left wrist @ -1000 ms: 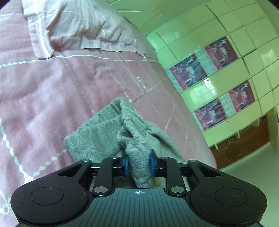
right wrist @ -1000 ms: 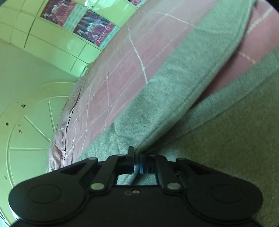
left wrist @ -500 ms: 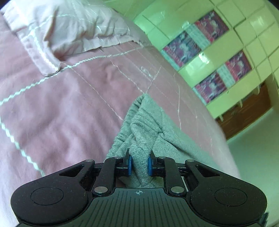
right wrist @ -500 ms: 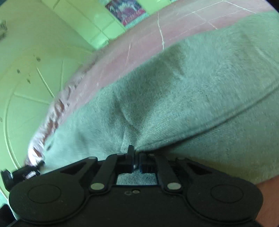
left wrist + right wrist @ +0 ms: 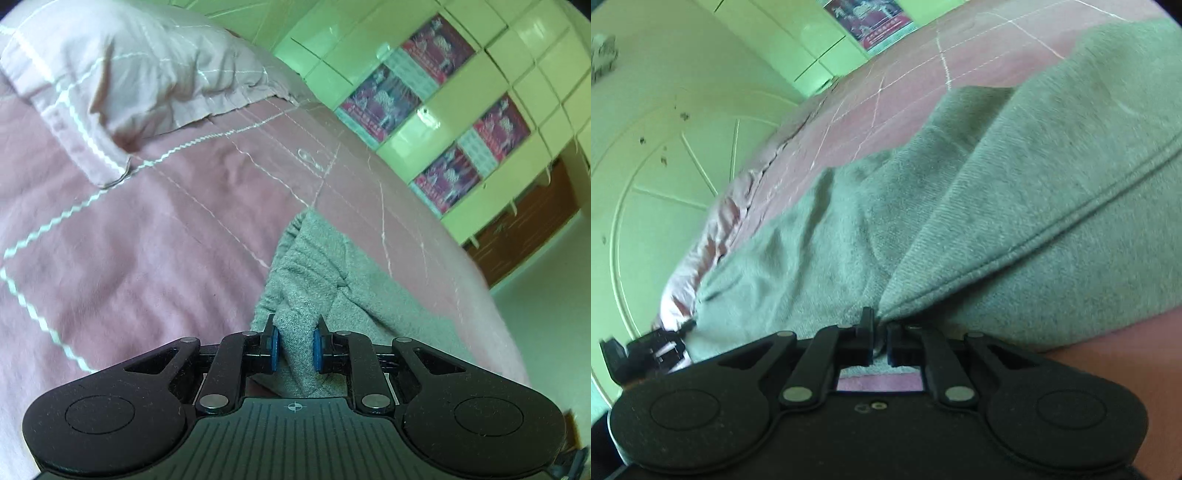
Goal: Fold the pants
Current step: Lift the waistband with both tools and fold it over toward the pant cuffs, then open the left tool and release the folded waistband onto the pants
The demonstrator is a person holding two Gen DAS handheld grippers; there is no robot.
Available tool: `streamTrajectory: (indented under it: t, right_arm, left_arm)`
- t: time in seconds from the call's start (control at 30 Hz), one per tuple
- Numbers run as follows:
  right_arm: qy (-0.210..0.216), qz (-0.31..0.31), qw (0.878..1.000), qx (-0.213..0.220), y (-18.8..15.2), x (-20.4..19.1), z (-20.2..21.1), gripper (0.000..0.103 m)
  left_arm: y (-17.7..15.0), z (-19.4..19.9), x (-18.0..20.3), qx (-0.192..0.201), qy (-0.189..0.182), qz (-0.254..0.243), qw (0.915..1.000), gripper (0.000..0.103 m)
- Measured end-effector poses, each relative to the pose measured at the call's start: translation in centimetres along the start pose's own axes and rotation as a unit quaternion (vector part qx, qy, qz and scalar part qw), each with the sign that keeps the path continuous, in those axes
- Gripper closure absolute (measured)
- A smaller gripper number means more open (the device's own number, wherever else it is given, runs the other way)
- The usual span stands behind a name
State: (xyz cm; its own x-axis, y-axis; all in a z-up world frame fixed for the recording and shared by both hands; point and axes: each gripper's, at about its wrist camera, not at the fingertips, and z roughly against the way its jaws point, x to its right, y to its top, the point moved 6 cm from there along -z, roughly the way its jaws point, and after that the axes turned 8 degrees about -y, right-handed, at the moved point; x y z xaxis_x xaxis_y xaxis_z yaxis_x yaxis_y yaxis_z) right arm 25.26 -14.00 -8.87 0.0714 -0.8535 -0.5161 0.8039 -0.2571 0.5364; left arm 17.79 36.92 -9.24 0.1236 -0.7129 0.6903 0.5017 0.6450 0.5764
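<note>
Left tongs (image 5: 294, 349): pinching a bunched fold of the pants (image 5: 314, 273) between blue pads, bottom centre of the left view.
Right tongs (image 5: 880, 341): pressed together on a seamed edge of the pants (image 5: 1015, 192), low centre of the right view.
Pants: grey, lying on the bed (image 5: 147, 240), filling the middle and right of the right view.
Pillow (image 5: 140, 74): pink, upper left of the left view.
Posters (image 5: 436, 110): on the green tiled wall, upper right.
</note>
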Motion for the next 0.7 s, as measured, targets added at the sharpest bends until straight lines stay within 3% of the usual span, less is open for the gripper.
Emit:
streamTrajectory:
  t: [0.27,0.33,0.4,0.43,0.57,0.63,0.7]
  right_arm:
    - [0.004,0.016,1.000,-0.001,-0.1,-0.1,0.3,0.102]
    - [0.014,-0.002,1.000,0.001,0.3,0.2,1.1,0.090]
    - [0.005,-0.003,1.000,0.029,1.0,0.8,3.1,0.072]
    - [0.000,-0.004,0.999,0.033,1.3,1.3,3.8,0.072]
    - [-0.007,-0.040,0.997,0.061,2.5,4.9,7.4,0.071]
    - [-0.011,-0.062,0.995,0.077,2.9,6.7,8.7,0.071]
    - [-0.010,-0.087,0.992,0.090,3.0,8.2,9.6,0.071]
  left_arm:
    - [-0.1,0.4,1.3,0.001,0.023,-0.032,0.9992,0.083]
    - [0.0,1.3,2.2,0.011,0.038,-0.039,0.9985,0.070]
    - [-0.1,3.1,3.8,0.040,0.090,-0.074,0.9924,0.020]
    - [-0.4,4.3,4.9,0.065,0.116,-0.097,0.9864,0.016]
    - [-2.8,6.3,9.4,0.090,0.137,-0.145,0.9758,0.014]
    - [-5.0,5.5,12.1,0.074,0.110,-0.160,0.9782,0.014]
    - [-8.0,3.4,15.3,0.043,0.103,-0.197,0.9740,0.014]
